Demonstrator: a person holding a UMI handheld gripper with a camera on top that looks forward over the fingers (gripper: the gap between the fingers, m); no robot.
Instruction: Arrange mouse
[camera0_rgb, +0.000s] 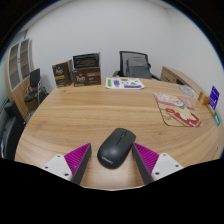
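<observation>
Pale walls enclose a meeting room, and a large rounded wooden table (95, 115) fills most of what is seen. At its far left two dark display boxes (77, 70) are stood upright, apparently so that their printed faces can be read from the seats. A black office chair (135, 65) is drawn up at the far side, and some flat printed sheets (124, 83) are laid on the table in front of it. To the right a patterned mouse pad (177, 109) is spread flat, with small items kept beyond it near the right edge; what they are cannot be made out.

A black computer mouse (116, 147) is rested on the bare wood near the front edge, well apart from the mouse pad. The gripper (112, 160) is held level with the table, its fingers spread wide, and the mouse is bracketed between the two magenta pads (76, 158) with a gap visible at either side. No grip is yet made; the pose is judged to be a lining-up for closing on the mouse's flanks. The mouse pad is the likely destination.
</observation>
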